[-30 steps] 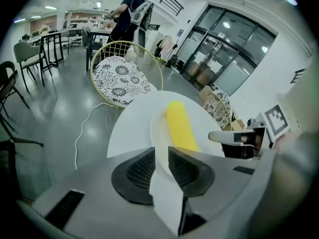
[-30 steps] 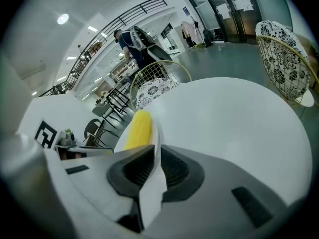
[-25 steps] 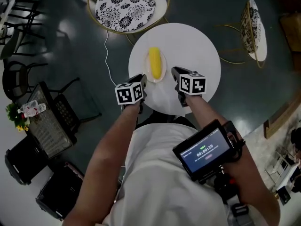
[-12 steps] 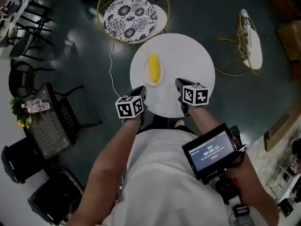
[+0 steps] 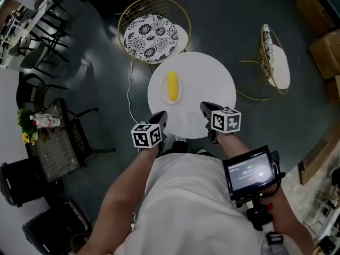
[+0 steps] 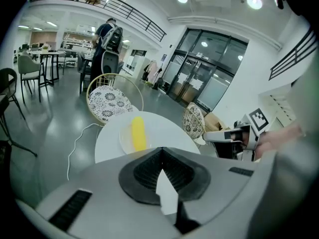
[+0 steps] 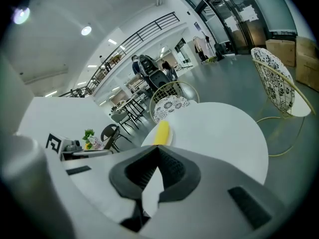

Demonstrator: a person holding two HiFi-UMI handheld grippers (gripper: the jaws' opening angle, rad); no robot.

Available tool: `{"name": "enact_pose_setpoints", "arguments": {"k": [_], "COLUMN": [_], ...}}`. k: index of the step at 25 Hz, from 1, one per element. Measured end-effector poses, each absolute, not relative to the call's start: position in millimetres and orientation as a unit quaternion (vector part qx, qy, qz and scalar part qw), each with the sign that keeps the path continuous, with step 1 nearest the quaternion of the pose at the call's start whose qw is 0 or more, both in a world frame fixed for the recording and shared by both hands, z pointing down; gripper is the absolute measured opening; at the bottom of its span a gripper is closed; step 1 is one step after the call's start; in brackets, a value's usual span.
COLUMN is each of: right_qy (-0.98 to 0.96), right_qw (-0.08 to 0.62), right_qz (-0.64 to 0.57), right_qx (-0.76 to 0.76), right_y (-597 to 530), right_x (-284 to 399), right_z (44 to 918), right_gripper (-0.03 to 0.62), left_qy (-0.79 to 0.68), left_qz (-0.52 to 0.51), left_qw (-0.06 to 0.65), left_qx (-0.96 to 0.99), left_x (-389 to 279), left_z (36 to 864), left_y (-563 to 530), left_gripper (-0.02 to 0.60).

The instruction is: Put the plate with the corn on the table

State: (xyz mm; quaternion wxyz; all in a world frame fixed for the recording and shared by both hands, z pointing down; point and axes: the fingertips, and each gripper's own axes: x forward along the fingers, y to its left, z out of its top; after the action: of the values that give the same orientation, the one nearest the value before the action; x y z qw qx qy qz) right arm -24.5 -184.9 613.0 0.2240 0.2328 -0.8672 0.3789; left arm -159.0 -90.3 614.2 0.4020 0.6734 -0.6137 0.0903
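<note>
With the plate (image 5: 171, 96) and its corn (image 5: 171, 85) set on the table (image 5: 210, 81) near its left rim, just above frame centre, and your left hand-held gripper (image 5: 160, 115) and right hand-held gripper (image 5: 204, 107) both closed on nothing, a careless sweep could knock it off.

Nothing legible showed around the white table (image 5: 210, 76): the screen (image 5: 249, 172) strapped to your arm, on the table's near side, carried pale digits too small to read. The left cube (image 5: 146, 135) and right cube (image 5: 226, 120) at its near edge bore only black-and-white square markers.
</note>
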Motion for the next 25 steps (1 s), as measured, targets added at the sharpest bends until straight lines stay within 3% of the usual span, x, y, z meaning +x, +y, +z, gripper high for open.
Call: {"name": "enact_pose_setpoints", "arguments": {"k": [25], "right_qy": [-0.912], "right_qw": [0.134], "right_qz": [0.342], "right_qx": [0.18], "right_y": [-96.3], "right_x": [65.3], "right_z": [531.5], "right_gripper": [0.006], "left_qy": [-0.587], "left_qz": [0.053], "left_qw": [0.315], "left_qx": [0.744], "left_x": [-38.8], "left_z": [530.6], "left_y": [-28.5], "left_gripper": [0.008]}}
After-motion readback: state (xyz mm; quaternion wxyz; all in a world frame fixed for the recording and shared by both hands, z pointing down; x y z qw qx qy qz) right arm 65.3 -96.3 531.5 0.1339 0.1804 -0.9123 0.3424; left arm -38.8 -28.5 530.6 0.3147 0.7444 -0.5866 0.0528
